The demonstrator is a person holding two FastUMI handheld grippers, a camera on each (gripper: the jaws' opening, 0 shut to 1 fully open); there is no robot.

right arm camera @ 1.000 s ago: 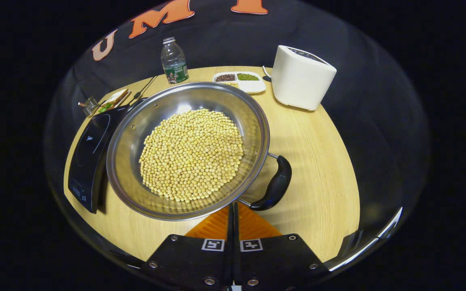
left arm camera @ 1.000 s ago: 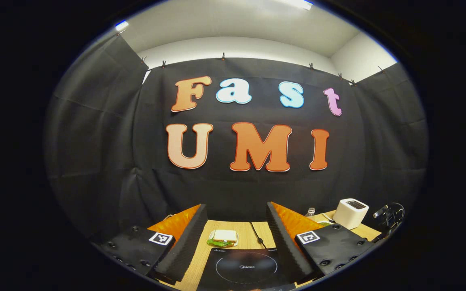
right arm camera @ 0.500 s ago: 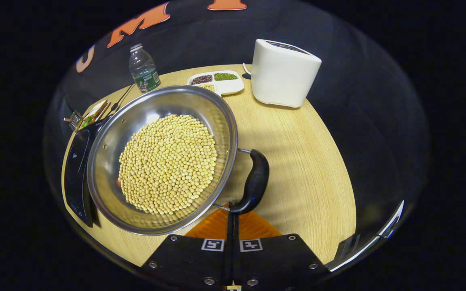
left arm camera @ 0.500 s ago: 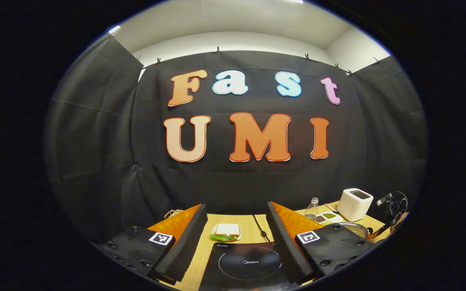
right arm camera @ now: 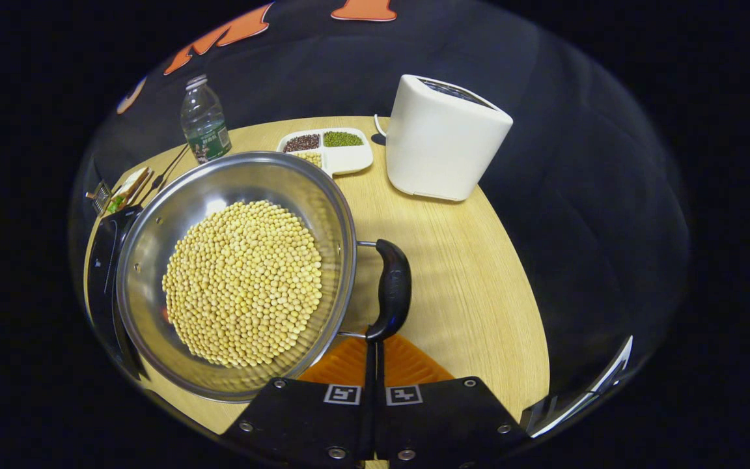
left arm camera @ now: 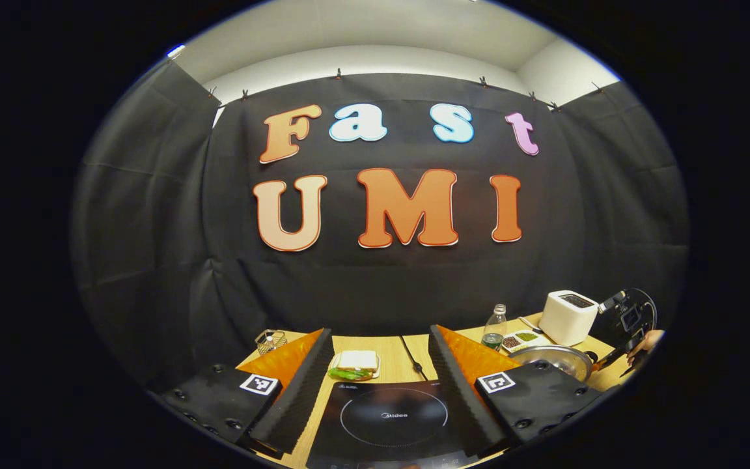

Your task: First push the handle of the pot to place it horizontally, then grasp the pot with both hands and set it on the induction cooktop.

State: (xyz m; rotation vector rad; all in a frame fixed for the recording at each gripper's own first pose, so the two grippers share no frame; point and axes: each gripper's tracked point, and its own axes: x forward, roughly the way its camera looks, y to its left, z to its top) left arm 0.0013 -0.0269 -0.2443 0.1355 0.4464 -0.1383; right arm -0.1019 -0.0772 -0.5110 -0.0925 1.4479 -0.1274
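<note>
With its fingers pressed together and empty, the right gripper (right arm camera: 375,345) sits at the near end of the black curved handle (right arm camera: 393,288) of the bean-filled round steel pot (right arm camera: 235,270) just ahead-left, so nudge sideways gently, low, while the left gripper (left arm camera: 380,365) hangs spread wide above the black glass induction cooktop (left arm camera: 393,420).

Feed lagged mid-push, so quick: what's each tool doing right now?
Left tool: open, empty, above the induction cooktop.
Right tool: closed, empty, tips at the pot's handle.

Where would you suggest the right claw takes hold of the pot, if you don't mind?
Grip the black handle on the pot from the side nearest the right claw; it stands off the rim on two wire posts, leaving a gap.
</note>
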